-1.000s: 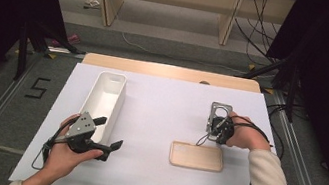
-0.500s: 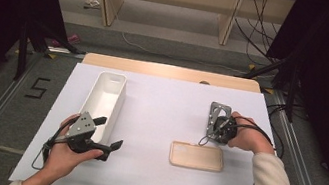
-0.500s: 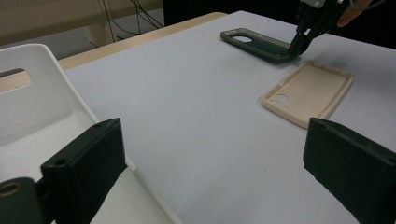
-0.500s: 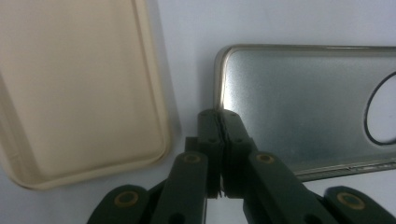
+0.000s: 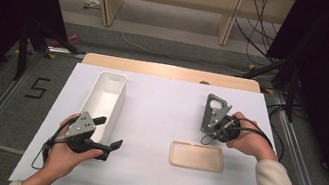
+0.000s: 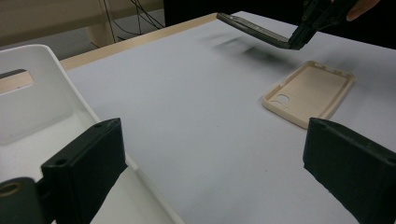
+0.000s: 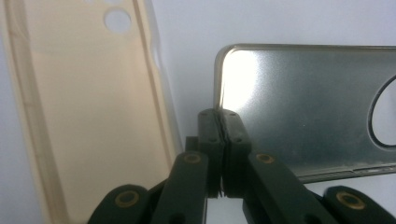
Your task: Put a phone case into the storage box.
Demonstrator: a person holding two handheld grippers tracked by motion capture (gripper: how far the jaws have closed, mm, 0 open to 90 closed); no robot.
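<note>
White bin (image 5: pixel 106 100) at far left of the surface (image 5: pixel 157 122), long axis running away from the person, nothing visible inside. Left tongs (image 5: pixel 110 134) sit low beside the bin's near end, well left of the case; jaws spread wide, nothing between them, one jaw over the bin's edge in the left gripper view. Tan case (image 5: pixel 196 155) lies flat, open side up, camera hole toward the left, right of centre. Right tongs (image 5: pixel 212 127) just beyond the case and slightly right of it, jaws pinched tight on the corner of a grey phone (image 5: pixel 214 112), lifted clear of the surface and tilted; in the right gripper view the phone (image 7: pixel 308 107) hangs to the right of the case (image 7: pixel 88 116), not over it. Risks, as judged: the pinch is on one corner edge only, so the smooth metal back could pivot or slip out under its own weight, and a drop would land on the case rim or the surface. Phone sits askew to the case; lowered like this, one corner would catch the rim and push the light, unheld case sideways. Left tongs are well apart from the case, so nothing braces it. Camera cutouts must match ends, else the phone will not seat.
</note>
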